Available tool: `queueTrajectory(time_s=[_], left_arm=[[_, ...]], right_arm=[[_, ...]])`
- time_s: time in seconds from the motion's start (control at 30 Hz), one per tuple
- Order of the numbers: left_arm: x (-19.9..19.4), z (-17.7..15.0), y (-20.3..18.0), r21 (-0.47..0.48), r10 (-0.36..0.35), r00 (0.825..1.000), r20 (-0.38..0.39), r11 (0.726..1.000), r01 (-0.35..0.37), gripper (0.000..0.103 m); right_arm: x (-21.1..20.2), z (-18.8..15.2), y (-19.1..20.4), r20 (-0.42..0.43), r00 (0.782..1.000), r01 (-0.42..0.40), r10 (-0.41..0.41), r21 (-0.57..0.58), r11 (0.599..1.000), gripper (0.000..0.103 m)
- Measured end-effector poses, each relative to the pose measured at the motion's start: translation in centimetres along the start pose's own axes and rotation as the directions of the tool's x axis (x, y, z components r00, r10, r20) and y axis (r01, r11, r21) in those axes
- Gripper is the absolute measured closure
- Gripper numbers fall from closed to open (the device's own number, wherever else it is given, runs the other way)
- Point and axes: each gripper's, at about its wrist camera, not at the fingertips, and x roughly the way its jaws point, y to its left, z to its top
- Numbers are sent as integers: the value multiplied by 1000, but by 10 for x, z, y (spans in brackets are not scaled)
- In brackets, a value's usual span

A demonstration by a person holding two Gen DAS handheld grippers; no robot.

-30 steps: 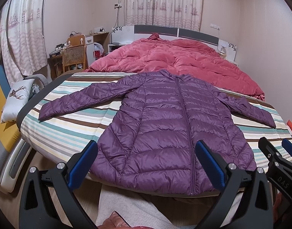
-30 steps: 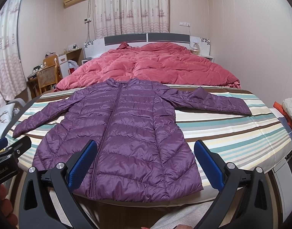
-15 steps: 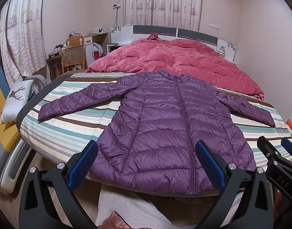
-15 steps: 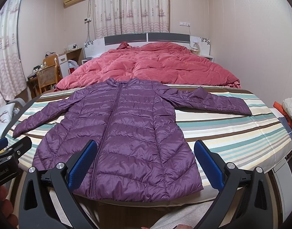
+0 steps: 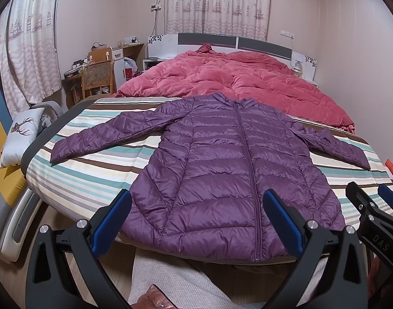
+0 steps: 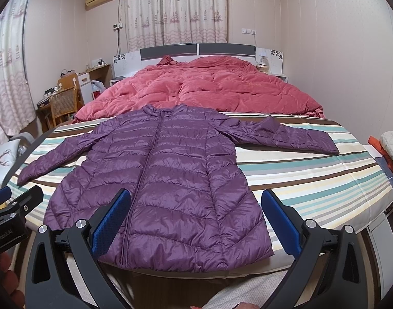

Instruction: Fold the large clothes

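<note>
A purple quilted puffer jacket (image 5: 222,170) lies flat and zipped on the striped bed sheet (image 5: 88,177), both sleeves spread out sideways, hem toward me. It also shows in the right wrist view (image 6: 170,180). My left gripper (image 5: 196,219) is open and empty, held just in front of the hem's left half. My right gripper (image 6: 195,219) is open and empty, in front of the hem's right half. Each gripper shows at the edge of the other's view.
A red duvet (image 5: 230,79) is bunched at the head of the bed behind the jacket. A wicker chair and desk (image 5: 96,77) stand at the left. A deer-print pillow (image 5: 19,134) lies left of the bed. Folded fabrics (image 6: 392,149) sit at the right.
Both grippers have drifted very slightly; the jacket lies unchanged and both jaws stay open.
</note>
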Motion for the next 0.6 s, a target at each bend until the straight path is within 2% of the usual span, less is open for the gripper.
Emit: queueTrajectory(time_s=[0.6], left_arm=[[0,-1,-3,3,-2,1000,3,1000,2,2]], right_arm=[[0,1,-1,-1,1000,-1,1,0,1000,3]])
